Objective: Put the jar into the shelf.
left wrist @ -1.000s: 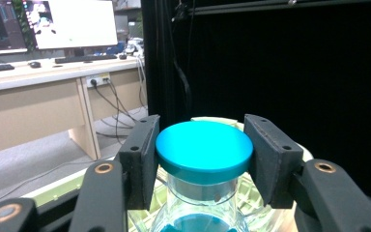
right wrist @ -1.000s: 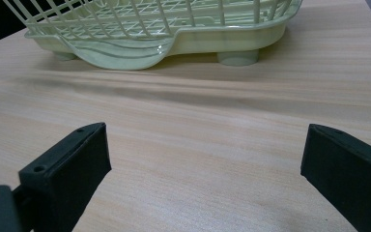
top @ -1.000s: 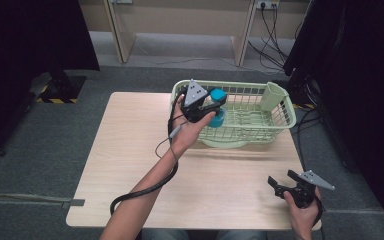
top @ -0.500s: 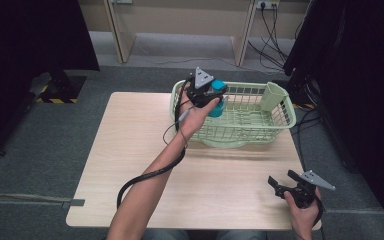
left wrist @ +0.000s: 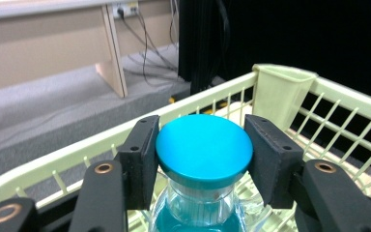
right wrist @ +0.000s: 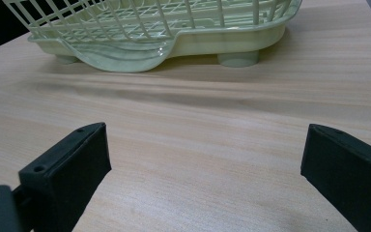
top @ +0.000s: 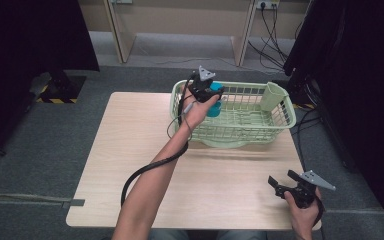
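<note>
A clear bottle (top: 214, 108) with blue contents and a round blue cap (left wrist: 204, 142) hangs inside the left end of a pale green wire basket (top: 240, 84). My left gripper (top: 211, 93) is shut on the bottle, and its two black pads (left wrist: 142, 154) press on the cap's sides in the left gripper view. Down at the table's front right corner, my right gripper (top: 281, 177) is open just above the wood. Nothing lies between its jaws, and the basket's base (right wrist: 174, 43) stands ahead of them.
A pale green cutlery cup (top: 272, 96) hangs on the basket's far right corner and also rises behind the cap (left wrist: 280, 92). The basket stands at the back right of the wooden table (top: 130, 150). Cables (top: 275, 20) run over the floor beyond.
My left gripper has carried the bottle a little farther back and to the right over the basket's left end. The right gripper has stayed put.
</note>
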The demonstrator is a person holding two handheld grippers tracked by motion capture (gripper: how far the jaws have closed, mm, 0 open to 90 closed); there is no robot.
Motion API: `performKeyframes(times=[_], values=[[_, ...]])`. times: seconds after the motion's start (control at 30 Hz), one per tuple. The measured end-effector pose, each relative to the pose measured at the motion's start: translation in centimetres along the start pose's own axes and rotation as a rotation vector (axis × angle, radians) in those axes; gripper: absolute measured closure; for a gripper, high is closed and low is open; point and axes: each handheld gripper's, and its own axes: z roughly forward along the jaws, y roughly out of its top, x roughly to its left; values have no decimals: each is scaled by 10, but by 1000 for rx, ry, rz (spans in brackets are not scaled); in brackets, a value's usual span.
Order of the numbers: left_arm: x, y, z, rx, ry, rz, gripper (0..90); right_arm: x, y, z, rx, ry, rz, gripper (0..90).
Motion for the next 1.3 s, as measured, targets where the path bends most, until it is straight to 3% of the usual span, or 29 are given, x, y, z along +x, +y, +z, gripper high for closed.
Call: performKeyframes(times=[0.43,1.07,1.3], values=[[7,-8,26,172,29,-37,479,0,0,0,1,4,-1,35],[8,-9,46,348,59,-51,480,0,0,0,0,9,-1,35],[10,-11,50,382,66,-62,480,0,0,0,-1,9,-1,35]])
